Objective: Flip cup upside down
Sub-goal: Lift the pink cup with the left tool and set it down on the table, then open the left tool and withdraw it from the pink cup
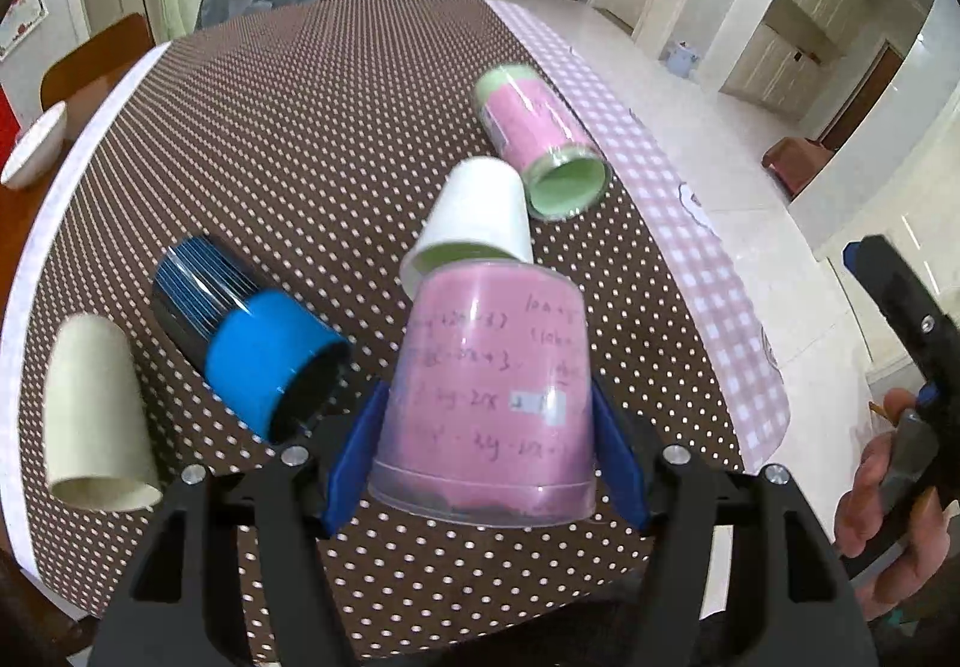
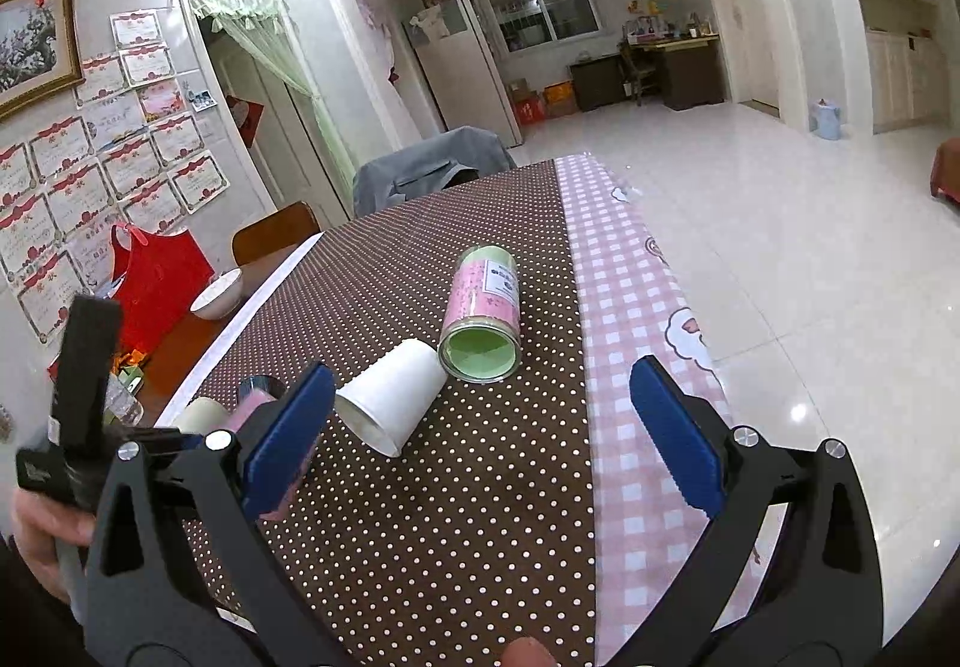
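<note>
Left tongs [image 1: 489, 463]: blue pads clamped on either side of the pink cup [image 1: 489, 397], low on its wall near the rim. Cup is mouth-down, wide rim toward the desk [image 1: 270, 127], closed base on top. Clear plastic wall with a pink paper lining bearing handwritten sums. Cannot tell whether the rim touches the cloth or sits just above it. Interior hidden.

Right tongs [image 2: 480, 439]: spread wide, nothing between the pads, hovering over the dotted cloth near the pink checked strip [image 2: 630, 307] at the desk's right edge.

Other containers, all on the brown dotted cloth:
- White paper cup [image 1: 474, 217], on its side, just behind the pink cup; mouth faces the near-left corner. Inside looks bare, with a greenish tint in the left view.
- Green-and-pink cylinder cup [image 1: 540, 145], on its side, just beyond the white cup and close to it; contact not certain. Open end faces the viewer, pale green inside, nothing in it.
- Blue cup [image 1: 252, 331], on its side to the left of the pink cup, dark striped base end away, mouth toward the tongs. Interior dark; contents not readable.
- Beige paper cup [image 1: 96, 415], far left near the cloth's white border, lying tilted, mouth toward the viewer.

White bowl [image 2: 217, 295] on bare wood past the cloth's left edge; contents not visible.
</note>
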Demonstrator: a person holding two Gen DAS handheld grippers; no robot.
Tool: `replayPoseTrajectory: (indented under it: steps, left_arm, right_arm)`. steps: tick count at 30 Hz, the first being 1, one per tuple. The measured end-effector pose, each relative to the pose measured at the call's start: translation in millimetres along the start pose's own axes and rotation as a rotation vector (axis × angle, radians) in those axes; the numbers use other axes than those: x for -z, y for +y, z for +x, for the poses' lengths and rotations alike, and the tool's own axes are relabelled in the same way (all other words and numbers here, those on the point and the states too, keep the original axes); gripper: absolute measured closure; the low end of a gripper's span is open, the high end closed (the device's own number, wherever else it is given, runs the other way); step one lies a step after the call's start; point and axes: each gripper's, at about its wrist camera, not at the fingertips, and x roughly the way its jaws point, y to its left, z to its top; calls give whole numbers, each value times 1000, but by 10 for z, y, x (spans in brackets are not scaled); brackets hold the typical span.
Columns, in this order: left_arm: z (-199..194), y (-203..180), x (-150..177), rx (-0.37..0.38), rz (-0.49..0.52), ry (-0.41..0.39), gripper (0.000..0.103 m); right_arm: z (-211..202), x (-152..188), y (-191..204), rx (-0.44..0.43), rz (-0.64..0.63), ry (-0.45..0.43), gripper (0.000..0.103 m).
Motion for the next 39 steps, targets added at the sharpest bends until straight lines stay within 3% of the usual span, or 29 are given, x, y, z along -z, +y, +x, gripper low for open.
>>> replayPoseTrajectory:
  steps: [12,13,14,20,39]
  left_arm:
    - [334,-82,160,-59,5,41,36]
    - [349,-85,172,-79,10,41,35]
    - [351,-87,184,-93,14,37,28]
    - [173,-111,253,-148,52,-29,17]
    - [-583,56,415,-304,55,-269,17]
  right_arm:
    - [117,75,-26,-7,10,39,6]
    - [127,75,-26,-8,10,42,6]
    - [136,81,-16,-9,8,45,6]
    - [163,103,58,-27,0,59,6]
    - [152,42,417,-70,-58,92,6]
